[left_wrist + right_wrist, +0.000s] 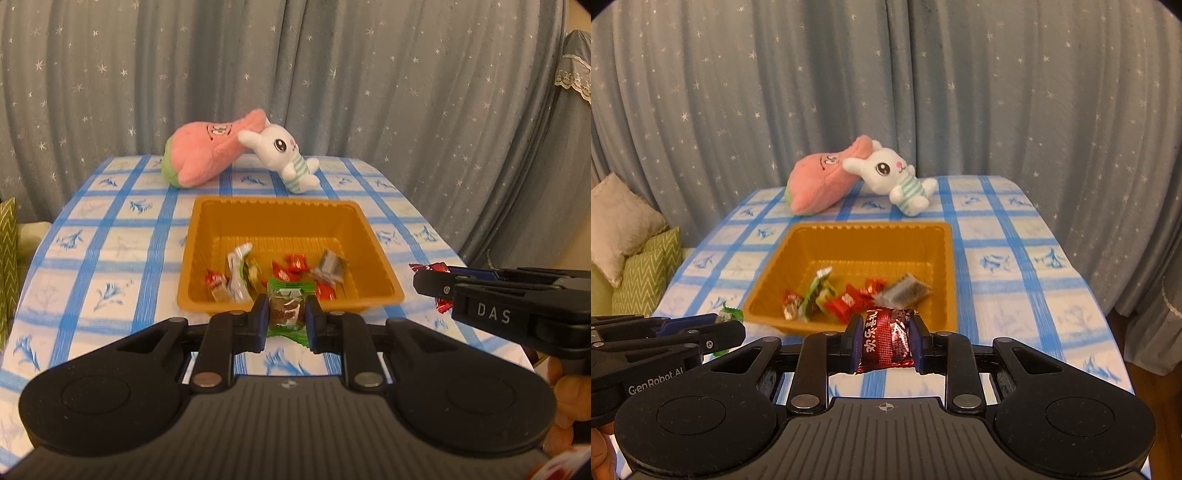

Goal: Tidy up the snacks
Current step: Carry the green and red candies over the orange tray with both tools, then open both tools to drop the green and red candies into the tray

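An orange plastic tray (280, 216) sits mid-table and holds several wrapped snacks (295, 267); it also shows in the right wrist view (864, 243). My left gripper (287, 314) is shut on a green-wrapped snack (288, 308), just in front of the tray's near rim. My right gripper (886, 341) is shut on a red foil snack packet (888, 341), also at the tray's near rim. The right gripper shows in the left wrist view (430, 280) beside the tray's right corner. The left gripper shows in the right wrist view (733, 330) at the tray's left corner.
A pink plush toy (207, 151) and a white bunny plush (284, 157) lie at the table's far edge. The blue checked tablecloth (110, 258) covers the table. Grey star curtains hang behind. Cushions (631, 251) sit to the left of the table.
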Available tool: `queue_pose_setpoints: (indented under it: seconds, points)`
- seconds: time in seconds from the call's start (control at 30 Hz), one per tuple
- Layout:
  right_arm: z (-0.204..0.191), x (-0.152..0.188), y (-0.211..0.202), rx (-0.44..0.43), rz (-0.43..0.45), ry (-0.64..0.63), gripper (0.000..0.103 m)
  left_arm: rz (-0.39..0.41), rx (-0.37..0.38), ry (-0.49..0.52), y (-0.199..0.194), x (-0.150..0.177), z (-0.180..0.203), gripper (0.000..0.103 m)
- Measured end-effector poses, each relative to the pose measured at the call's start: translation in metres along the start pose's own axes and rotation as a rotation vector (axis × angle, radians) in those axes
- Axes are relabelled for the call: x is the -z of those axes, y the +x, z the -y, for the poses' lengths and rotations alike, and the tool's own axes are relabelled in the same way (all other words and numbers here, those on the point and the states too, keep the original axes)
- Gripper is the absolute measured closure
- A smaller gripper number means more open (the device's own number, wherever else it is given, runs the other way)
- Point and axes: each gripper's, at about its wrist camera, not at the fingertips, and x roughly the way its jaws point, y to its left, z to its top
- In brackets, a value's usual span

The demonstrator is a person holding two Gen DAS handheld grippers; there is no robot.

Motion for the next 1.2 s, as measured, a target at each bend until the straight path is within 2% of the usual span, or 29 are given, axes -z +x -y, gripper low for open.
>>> queue_pose_setpoints:
  seconds: [0.57, 1.2]
  points:
    - [0.002, -0.046, 0.048, -0.026, 0.008, -0.028, 0.076, -0.001, -0.008, 0.018, 0.040, -0.045, -0.018, 0.085]
    - [0.012, -0.065, 0.108, -0.044, -0.047, -0.008, 0.076, -0.066, -0.011, 0.040, 0.097, -0.056, -0.029, 0.085]
